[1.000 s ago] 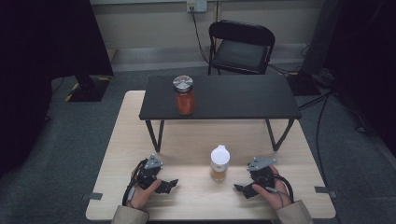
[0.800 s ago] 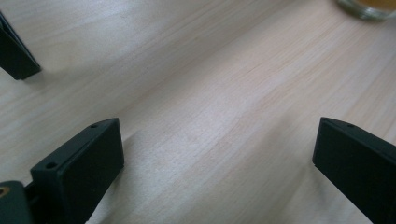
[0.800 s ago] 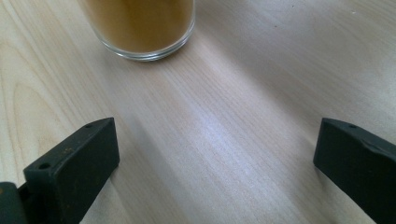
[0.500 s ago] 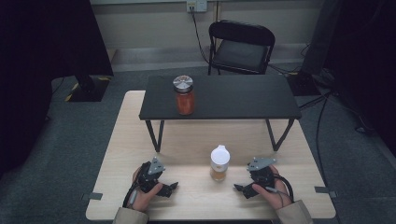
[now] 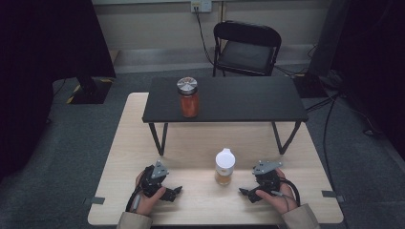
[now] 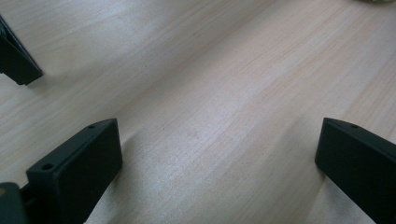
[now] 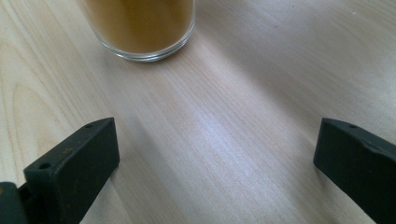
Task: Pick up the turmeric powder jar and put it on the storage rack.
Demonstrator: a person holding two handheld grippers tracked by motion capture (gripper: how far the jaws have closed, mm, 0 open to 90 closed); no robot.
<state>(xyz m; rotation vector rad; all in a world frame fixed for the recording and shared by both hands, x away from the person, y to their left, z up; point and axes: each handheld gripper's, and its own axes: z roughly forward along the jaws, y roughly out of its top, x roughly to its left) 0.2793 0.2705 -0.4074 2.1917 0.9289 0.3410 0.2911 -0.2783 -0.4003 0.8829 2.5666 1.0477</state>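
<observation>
two jars (image 5: 187, 97), two tables (image 5: 124, 191), one chair (image 5: 246, 47)

Bottle (image 5: 225, 166) before shelf (image 5: 224, 100), jar (image 5: 188, 98) on shelf

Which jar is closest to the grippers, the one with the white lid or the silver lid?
The white-lidded jar. It stands on the wooden table between both grippers; the silver-lidded jar sits farther off on the black shelf.

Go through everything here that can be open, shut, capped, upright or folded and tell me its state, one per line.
Left gripper: open, nothing between the jaws, resting on the wooden table.
Right gripper: open, nothing between the jaws, pointing at the near jar.
Near jar: upright on the wooden table, white cap on, brown contents.
Far jar: upright on the black shelf, silver lid on, orange contents.
Folding chair: unfolded, unoccupied.
</observation>
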